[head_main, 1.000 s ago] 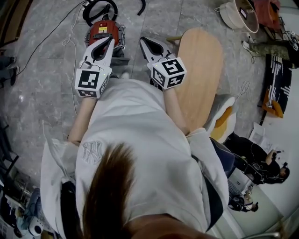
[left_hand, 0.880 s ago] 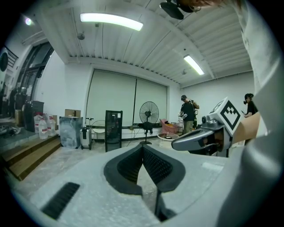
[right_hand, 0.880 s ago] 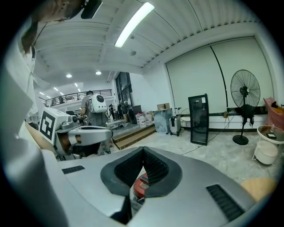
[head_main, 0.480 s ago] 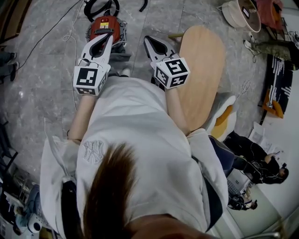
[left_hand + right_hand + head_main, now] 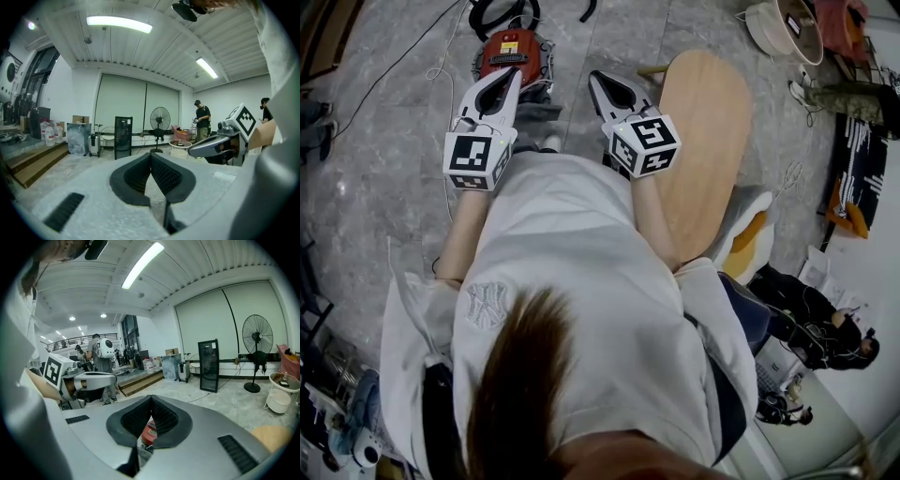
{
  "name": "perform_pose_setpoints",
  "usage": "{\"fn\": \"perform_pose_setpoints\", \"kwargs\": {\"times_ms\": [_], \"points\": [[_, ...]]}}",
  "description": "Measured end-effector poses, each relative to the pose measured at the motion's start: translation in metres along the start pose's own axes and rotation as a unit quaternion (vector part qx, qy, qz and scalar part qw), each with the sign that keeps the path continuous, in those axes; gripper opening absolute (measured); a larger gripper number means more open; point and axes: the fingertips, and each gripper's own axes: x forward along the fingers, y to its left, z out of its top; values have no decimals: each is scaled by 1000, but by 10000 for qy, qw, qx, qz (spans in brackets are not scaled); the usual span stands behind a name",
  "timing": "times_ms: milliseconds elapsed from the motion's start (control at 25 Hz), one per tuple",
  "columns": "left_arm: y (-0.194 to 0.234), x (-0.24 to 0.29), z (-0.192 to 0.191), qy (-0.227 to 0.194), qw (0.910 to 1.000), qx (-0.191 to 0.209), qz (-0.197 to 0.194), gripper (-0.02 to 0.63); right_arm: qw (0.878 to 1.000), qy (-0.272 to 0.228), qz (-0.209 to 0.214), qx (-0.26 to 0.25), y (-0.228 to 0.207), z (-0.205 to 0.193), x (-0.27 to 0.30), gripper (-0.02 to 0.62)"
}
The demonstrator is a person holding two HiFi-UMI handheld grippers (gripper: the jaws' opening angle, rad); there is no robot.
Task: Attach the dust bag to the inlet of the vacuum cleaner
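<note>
Item 1: left gripper (image 5: pixel 517 75). Held out fwd at waist height, pointing slightly down. Jaws closed, pads meet at tips, nothing btwn them.

Item 2: right gripper (image 5: pixel 594 78). Held beside the left, a gap apart, roughly parallel. Jaws closed tip to tip, empty; red body shows thru the gap below the pads.

Item 3: vacuum cleaner (image 5: pixel 514 52). Red canister w/ black hose (image 5: pixel 501 13), on grey stone floor (image 5: pixel 384 141), just beyond the left gripper's tip in head view, not touched by either gripper.

Item 4: oval wooden board (image 5: pixel 705 131). Right of the right gripper.
</note>
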Motion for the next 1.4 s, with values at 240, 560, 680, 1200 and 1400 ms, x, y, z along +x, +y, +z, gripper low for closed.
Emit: {"fn": "perform_pose_setpoints", "kwargs": {"times_ms": [240,560,680,1200,1400], "points": [[-7,-1,-1,0,10000,-3,-42,17,10000,41,-6,-48,1,-2,-4,2],[-18,2,-4,52,9999,26,-155,18,10000,1,-23,-22,-2,-4,-9,2],[-18,5,-6,107,9998,15,-191,18,10000,24,-32,-15,-4,-6,-8,2],[-34,7,-6,71,9988,2,-494,18,10000,20,-91,-31,-5,-9,-15,2],[-37,4,-4,-45,9981,-207,-570,18,9999,34,-124,-26,-5,-10,-18,2]]}}
